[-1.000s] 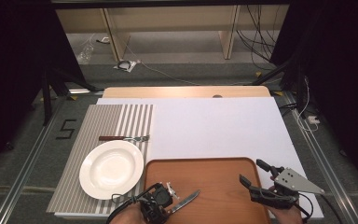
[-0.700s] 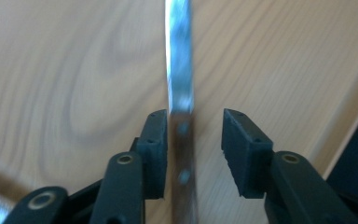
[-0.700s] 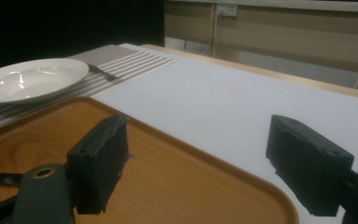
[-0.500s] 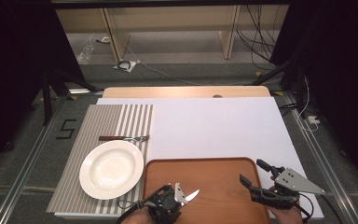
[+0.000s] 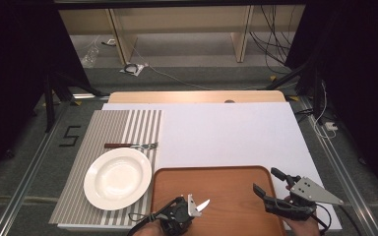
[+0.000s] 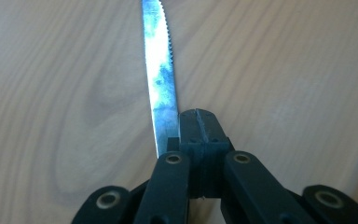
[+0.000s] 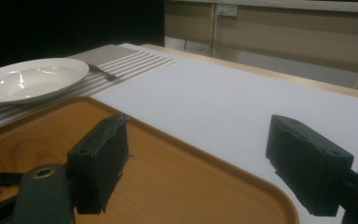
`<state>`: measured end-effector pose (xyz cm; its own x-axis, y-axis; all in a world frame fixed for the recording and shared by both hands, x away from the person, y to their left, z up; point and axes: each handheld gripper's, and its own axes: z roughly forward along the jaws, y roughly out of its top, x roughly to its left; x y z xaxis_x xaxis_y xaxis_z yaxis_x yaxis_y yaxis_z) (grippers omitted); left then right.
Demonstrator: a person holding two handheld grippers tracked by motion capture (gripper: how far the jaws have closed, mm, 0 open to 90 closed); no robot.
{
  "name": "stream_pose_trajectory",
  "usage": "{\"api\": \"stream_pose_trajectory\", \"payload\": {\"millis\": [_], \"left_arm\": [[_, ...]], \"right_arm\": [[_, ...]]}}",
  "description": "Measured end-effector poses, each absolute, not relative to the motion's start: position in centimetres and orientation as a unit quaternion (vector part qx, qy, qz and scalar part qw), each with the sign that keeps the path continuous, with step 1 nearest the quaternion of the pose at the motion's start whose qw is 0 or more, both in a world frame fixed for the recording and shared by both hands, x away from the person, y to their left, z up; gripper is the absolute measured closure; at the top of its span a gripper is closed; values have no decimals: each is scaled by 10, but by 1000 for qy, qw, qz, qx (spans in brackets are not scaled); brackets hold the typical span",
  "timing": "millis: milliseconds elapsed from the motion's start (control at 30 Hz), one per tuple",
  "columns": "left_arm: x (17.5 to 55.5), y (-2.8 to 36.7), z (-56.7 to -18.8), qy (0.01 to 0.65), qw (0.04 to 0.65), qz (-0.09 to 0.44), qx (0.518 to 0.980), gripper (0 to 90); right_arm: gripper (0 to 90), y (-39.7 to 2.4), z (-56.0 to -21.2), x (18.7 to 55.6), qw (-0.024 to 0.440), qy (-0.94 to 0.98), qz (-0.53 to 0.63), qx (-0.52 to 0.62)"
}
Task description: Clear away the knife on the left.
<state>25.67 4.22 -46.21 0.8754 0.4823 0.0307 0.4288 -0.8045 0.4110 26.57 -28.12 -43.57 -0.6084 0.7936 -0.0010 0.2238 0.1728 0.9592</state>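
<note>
A knife with a serrated steel blade (image 6: 161, 70) runs out past the closed jaws of my left gripper (image 6: 198, 123), over the wooden tray (image 6: 284, 70). The jaws have just been closing and their pads now meet, with the blade at their left side. From above, the left gripper (image 5: 189, 209) is at the tray's (image 5: 216, 177) near edge, and the blade (image 5: 203, 203) points right. My right gripper (image 5: 266, 181) hovers open over the tray's right end with nothing between its fingers (image 7: 98, 163).
A white plate (image 5: 117, 177) sits on a striped placemat (image 5: 128, 123) left of the tray. Beyond the plate lies a fork (image 5: 130, 145) with a dark handle. A white board (image 5: 226, 132) covers the table behind the tray.
The left gripper has shifted right along the tray's near edge and shut on the knife. Less of the blade now shows beyond it. The right gripper has not moved.
</note>
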Motion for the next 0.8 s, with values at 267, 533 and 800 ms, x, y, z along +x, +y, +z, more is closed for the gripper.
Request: {"api": "stream_pose_trajectory", "payload": {"millis": [267, 533, 800], "left_arm": [[261, 49, -462, 251, 196, 74, 945, 895], [263, 58, -461, 258, 178, 77, 947, 894], [257, 59, -460, 250, 168, 61, 952, 894]], "right_arm": [[219, -281, -436, 266, 265, 718, 538, 355], [220, -282, -435, 266, 265, 717, 538, 355], [220, -282, -436, 266, 266, 719, 536, 355]]}}
